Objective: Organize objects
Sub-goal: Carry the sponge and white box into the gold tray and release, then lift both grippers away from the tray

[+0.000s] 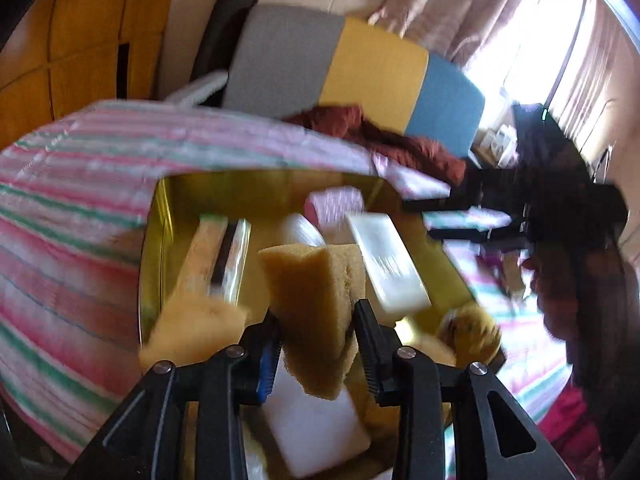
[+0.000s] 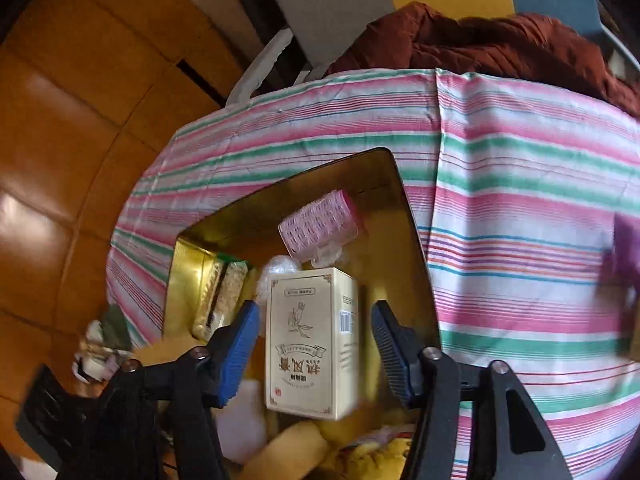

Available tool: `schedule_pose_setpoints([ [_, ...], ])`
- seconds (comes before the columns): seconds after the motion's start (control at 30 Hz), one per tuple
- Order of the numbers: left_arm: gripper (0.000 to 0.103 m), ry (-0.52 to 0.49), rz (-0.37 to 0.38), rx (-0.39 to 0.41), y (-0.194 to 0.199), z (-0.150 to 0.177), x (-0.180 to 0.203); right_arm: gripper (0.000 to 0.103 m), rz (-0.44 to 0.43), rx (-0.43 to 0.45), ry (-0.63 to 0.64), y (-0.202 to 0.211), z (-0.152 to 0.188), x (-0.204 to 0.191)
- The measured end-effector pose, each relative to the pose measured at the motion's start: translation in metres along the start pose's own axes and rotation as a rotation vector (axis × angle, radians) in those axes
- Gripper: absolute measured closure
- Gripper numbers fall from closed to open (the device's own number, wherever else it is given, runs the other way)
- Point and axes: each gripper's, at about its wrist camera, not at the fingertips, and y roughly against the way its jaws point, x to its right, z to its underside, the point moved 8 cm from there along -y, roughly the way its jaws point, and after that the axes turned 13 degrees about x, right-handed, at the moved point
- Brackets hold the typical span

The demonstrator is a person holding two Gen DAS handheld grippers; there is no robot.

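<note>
A shallow gold tin [image 1: 168,208] [image 2: 416,240] lies open on a pink, green and white striped cloth [image 2: 520,208]. My left gripper [image 1: 318,344] hangs over the tin, shut on a tan sponge [image 1: 316,280] that its pads pinch from both sides. In the right wrist view a cream printed carton [image 2: 308,340] lies in the tin between the fingers of my right gripper [image 2: 312,344]. Those jaws stand open, with a gap on each side of the carton. The same carton [image 1: 384,264] shows white and blurred in the left wrist view. A pink hair roller [image 2: 316,224] lies at the tin's far end.
The tin also holds a long wrapped packet [image 2: 222,296], a clear plastic piece [image 2: 280,266] and soft yellow items [image 2: 296,448] near me. A rust-red garment [image 2: 500,44] and a grey, yellow and blue cushion [image 1: 360,68] lie beyond. Wooden floor [image 2: 80,120] lies left of the cloth.
</note>
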Motion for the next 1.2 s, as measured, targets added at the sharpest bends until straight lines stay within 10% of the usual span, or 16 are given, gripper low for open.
schedule_pose_setpoints([
  [0.17,0.035,0.016,0.05,0.003,0.004,0.014,0.006,0.037,0.007,0.008,0.046,0.009,0.018,-0.003],
  [0.3,0.033,0.017,0.056,0.018,0.01,0.013,0.013,0.035,0.05,0.071,0.156,0.026,0.026,-0.012],
  [0.53,0.024,0.012,-0.023,0.063,0.023,0.004,0.006,0.001,0.181,0.187,0.37,0.041,0.04,-0.024],
  [1.2,0.019,-0.048,-0.11,0.121,0.045,-0.003,0.02,0.0,0.329,0.337,0.405,0.096,0.062,-0.015],
])
